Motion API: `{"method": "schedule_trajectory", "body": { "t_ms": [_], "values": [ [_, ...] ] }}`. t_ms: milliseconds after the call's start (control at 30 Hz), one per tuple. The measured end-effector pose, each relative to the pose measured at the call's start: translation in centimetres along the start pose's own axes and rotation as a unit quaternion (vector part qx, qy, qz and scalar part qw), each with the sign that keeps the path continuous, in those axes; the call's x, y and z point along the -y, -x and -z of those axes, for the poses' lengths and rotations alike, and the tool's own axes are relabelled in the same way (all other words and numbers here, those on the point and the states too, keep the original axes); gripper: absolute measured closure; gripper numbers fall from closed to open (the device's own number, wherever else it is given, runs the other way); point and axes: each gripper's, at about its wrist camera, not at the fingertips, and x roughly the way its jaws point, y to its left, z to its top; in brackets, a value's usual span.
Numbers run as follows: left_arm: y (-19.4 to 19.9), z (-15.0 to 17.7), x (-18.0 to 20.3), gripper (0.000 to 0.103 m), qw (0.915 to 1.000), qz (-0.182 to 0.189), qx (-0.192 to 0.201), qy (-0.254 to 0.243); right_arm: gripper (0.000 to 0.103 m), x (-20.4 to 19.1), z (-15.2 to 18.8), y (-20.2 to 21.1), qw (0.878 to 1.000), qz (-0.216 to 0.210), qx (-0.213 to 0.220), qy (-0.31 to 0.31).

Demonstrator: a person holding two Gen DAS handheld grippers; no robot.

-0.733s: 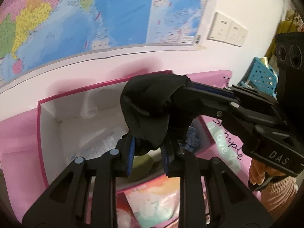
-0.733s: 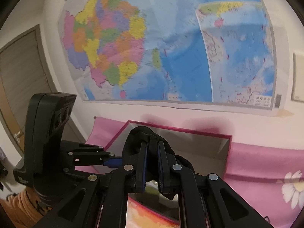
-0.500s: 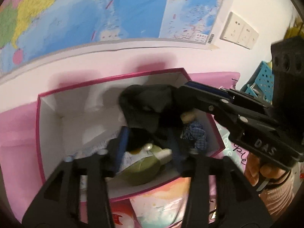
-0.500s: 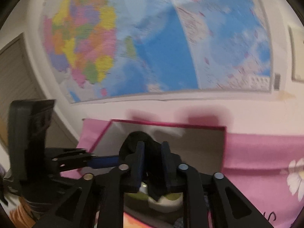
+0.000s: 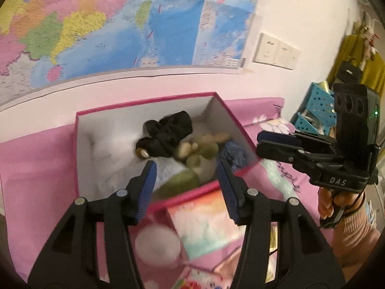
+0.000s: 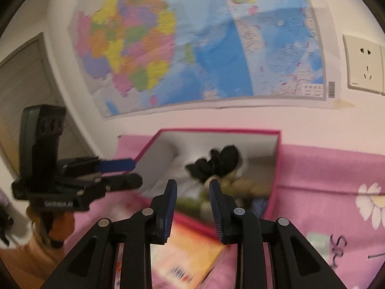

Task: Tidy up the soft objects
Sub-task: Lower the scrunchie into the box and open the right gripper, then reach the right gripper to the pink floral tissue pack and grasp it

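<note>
A black cloth (image 5: pixel 169 132) lies crumpled inside the pink box (image 5: pixel 144 101), on a green plush toy (image 5: pixel 204 148) and beside a blue checked cloth (image 5: pixel 233 153). My left gripper (image 5: pixel 186 168) hangs open over the box's near rim, with nothing between its blue pads. To the right of the box my right gripper (image 5: pixel 259 143) is held by a hand. In the right wrist view the right gripper (image 6: pixel 192 185) has its jaws opening and empty, short of the black cloth (image 6: pixel 216 161). The left gripper (image 6: pixel 136 172) is at the box's left corner.
A wall map (image 5: pixel 120 24) and wall sockets (image 5: pixel 276 50) are behind the box. A colourful book (image 5: pixel 204 224) and a blurred white round thing (image 5: pixel 157 243) lie in front of it on the pink flowered cover (image 6: pixel 324 180). A blue perforated basket (image 5: pixel 315 110) stands at the right.
Both grippers have let go of the black cloth, which dropped into the box. Both have opened and drawn back from it, the right one moving off to the right.
</note>
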Motion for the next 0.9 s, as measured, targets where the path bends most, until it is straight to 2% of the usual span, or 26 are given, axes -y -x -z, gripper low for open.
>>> {"method": "schedule_trajectory", "body": {
  "t_ms": [133,300,433,667,900],
  "values": [
    [2.4,2.5,-0.1,0.048,0.9998,0.018,0.01,0.004,0.073,-1.9,2.2,1.9,0.999,-0.041,-0.011,0.008],
    [4.0,5.4,-0.2,0.048,0.9997,0.022,0.009,0.008,0.072,-3.3,4.5,3.0,0.997,-0.066,-0.026,0.004],
    [4.1,8.2,-0.3,0.048,0.9999,0.012,-0.011,0.006,0.072,-4.4,6.4,3.0,0.996,-0.078,-0.045,0.003],
    [2.4,11.8,-1.3,0.048,0.998,0.014,-0.058,0.021,0.072,-6.4,9.8,1.8,0.99,-0.113,-0.084,-0.007],
    [-0.3,13.9,-2.6,0.048,0.9931,0.035,-0.103,0.044,0.072,-8.7,13.4,-2.1,0.977,-0.15,-0.149,-0.022]
  ]
}}
